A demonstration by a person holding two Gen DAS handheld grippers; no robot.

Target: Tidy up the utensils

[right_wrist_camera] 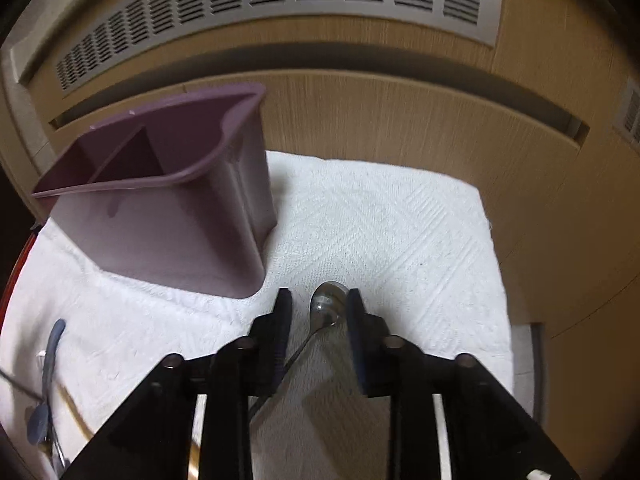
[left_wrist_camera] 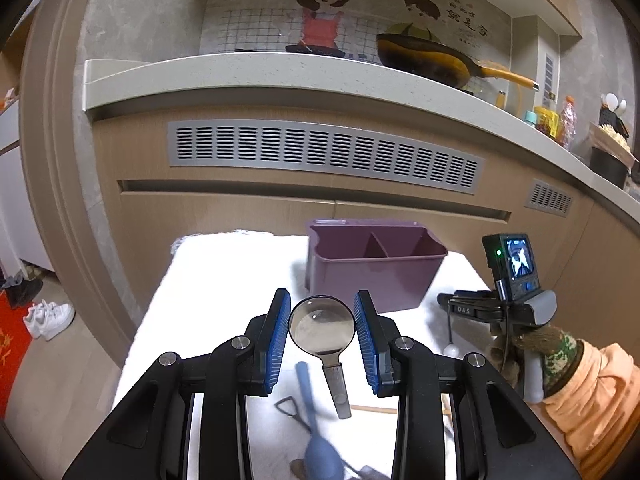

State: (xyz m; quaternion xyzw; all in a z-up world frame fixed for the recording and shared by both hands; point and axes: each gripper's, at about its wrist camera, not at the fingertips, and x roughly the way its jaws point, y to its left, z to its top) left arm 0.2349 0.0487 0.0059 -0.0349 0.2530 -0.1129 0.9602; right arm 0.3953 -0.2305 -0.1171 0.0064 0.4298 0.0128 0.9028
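A purple two-compartment bin (left_wrist_camera: 372, 284) (right_wrist_camera: 160, 232) stands at the far side of a white cloth (left_wrist_camera: 224, 280) (right_wrist_camera: 380, 220). My left gripper (left_wrist_camera: 322, 336) is shut on the round bowl of a steel spoon (left_wrist_camera: 322, 326); its handle hangs down toward me. The right gripper (right_wrist_camera: 318, 308), seen from the side as well (left_wrist_camera: 444, 302), points down at the cloth right of the bin. A small steel spoon (right_wrist_camera: 328, 306) lies between its jaws, against the right pad with a gap on the left. A blue spoon (left_wrist_camera: 316, 440) (right_wrist_camera: 50, 360) and a wooden stick (left_wrist_camera: 372, 410) lie near me.
A wooden cabinet front with a grey vent (left_wrist_camera: 324, 156) (right_wrist_camera: 280, 4) rises just behind the cloth. A dark pan (left_wrist_camera: 424, 62) sits on the counter above. A gloved hand (left_wrist_camera: 532, 344) holds the right gripper. White shoes (left_wrist_camera: 48, 318) lie on the floor, left.
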